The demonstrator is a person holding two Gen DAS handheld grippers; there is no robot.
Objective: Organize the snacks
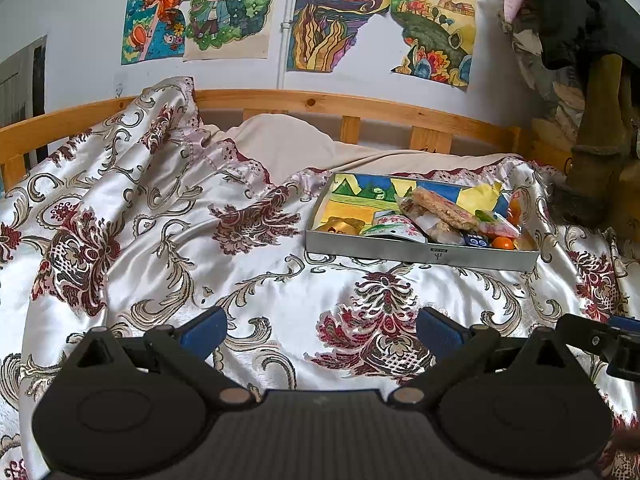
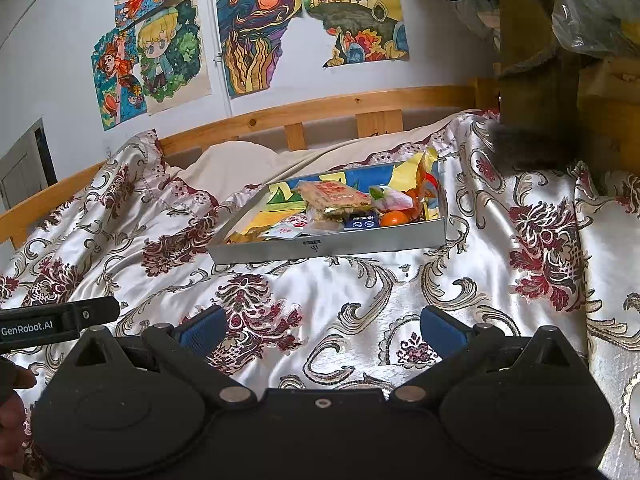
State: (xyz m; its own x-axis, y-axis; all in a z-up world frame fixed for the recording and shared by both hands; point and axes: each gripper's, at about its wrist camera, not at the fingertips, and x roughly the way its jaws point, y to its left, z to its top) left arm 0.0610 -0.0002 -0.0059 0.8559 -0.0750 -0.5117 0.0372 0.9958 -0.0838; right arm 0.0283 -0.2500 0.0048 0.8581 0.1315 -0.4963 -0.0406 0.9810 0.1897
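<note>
A shallow grey box [image 1: 420,250] sits on the bed, holding several snacks: a large cracker pack [image 1: 444,206], a white-green pouch [image 1: 394,230], a gold-wrapped sweet [image 1: 342,226] and an orange fruit [image 1: 503,243]. The box also shows in the right wrist view [image 2: 332,246], with the cracker pack [image 2: 334,196] and the orange fruit [image 2: 394,220]. My left gripper [image 1: 322,330] is open and empty over the bedspread, short of the box. My right gripper [image 2: 320,328] is open and empty, also short of the box.
A patterned satin bedspread [image 1: 160,220] covers the bed. A wooden headboard rail [image 1: 304,102] runs behind, with drawings on the wall [image 1: 340,20]. Clothes and a brown post [image 1: 600,100] stand at the right. The other gripper's body [image 2: 52,324] shows at the left.
</note>
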